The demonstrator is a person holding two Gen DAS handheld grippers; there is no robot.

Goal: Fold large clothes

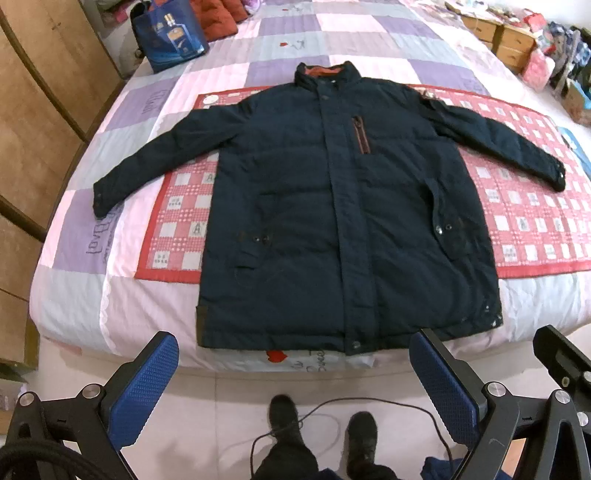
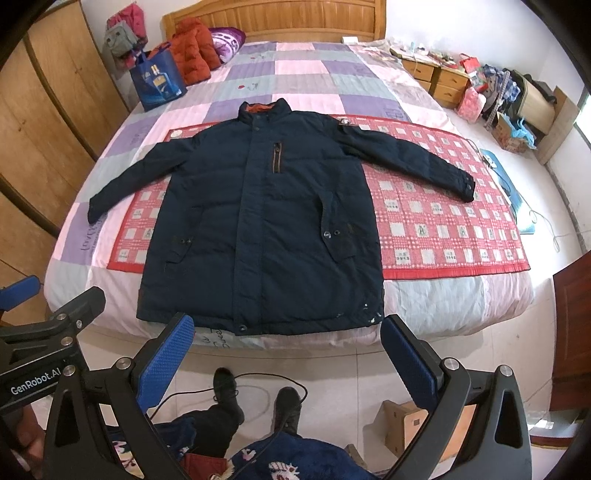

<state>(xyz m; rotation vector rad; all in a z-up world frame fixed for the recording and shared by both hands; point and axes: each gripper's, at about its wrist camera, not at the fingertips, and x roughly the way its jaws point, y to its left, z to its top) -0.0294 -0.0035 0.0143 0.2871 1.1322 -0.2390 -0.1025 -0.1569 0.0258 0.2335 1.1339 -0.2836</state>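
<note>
A dark navy padded jacket (image 1: pixel 332 206) (image 2: pixel 258 221) lies flat, front up and zipped, on the bed, collar away from me and both sleeves spread out sideways. Its hem hangs at the bed's near edge. My left gripper (image 1: pixel 295 369) is open, held over the floor in front of the hem, not touching the jacket. My right gripper (image 2: pixel 288 354) is also open, back from the hem, with nothing between its blue pads (image 2: pixel 166 365). The left gripper's body (image 2: pixel 44 332) shows at the left of the right wrist view.
A red checked mat (image 1: pixel 517 214) (image 2: pixel 443 229) lies under the jacket on the patchwork quilt (image 1: pixel 280 33). A blue bag (image 2: pixel 157 83) and an orange-red coat (image 2: pixel 194 51) sit near the headboard. Wooden wardrobes (image 2: pixel 44 122) stand left, cluttered drawers (image 2: pixel 443 81) right. A person's shoes (image 1: pixel 317 428) and a cable are on the floor.
</note>
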